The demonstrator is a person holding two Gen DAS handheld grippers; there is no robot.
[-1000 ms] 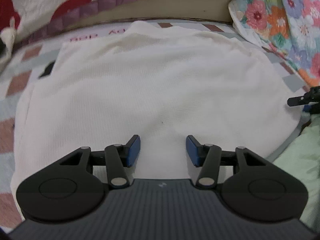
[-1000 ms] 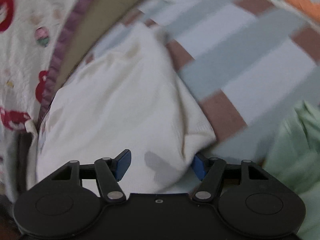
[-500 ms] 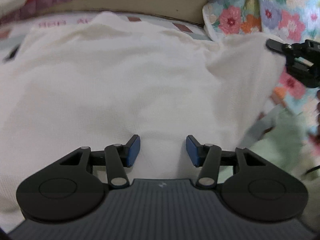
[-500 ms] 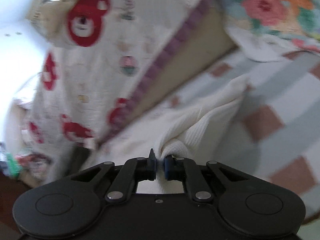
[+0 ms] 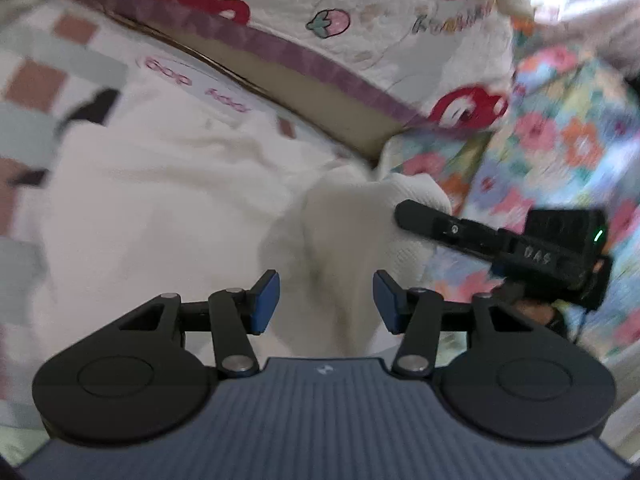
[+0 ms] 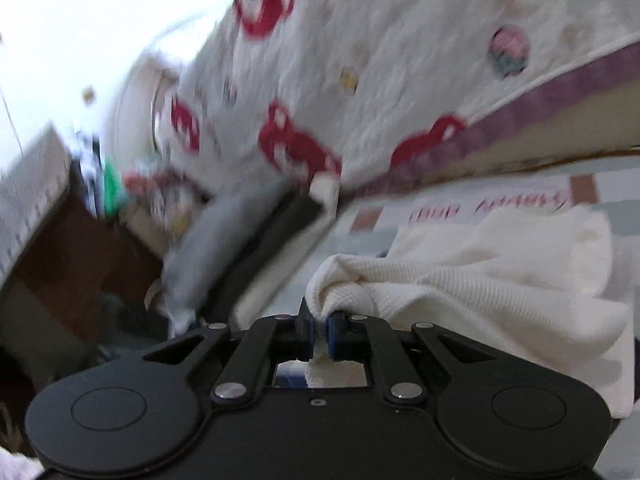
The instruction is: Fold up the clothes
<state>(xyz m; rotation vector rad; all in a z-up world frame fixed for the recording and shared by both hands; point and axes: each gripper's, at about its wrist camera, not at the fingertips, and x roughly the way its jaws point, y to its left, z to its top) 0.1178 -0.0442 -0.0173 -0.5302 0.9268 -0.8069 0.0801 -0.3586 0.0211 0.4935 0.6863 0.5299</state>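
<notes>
Clothes here means one cream knitted garment, which lies spread on the bed with its checked sheet, below a quilt with red bears. One edge of it is lifted off the bed and hangs in a bunched fold. I judge the knit soft, light and a little stretchy, so it will sag and drag; a hem or corner is the best place to hold it. My right gripper has its jaws clenched on such a bunched edge. My left gripper hovers over the cloth with its jaws spread and nothing between them. Both views are blurred. I cannot tell sleeves from body, and the garment's near edge is hidden behind the gripper.
</notes>
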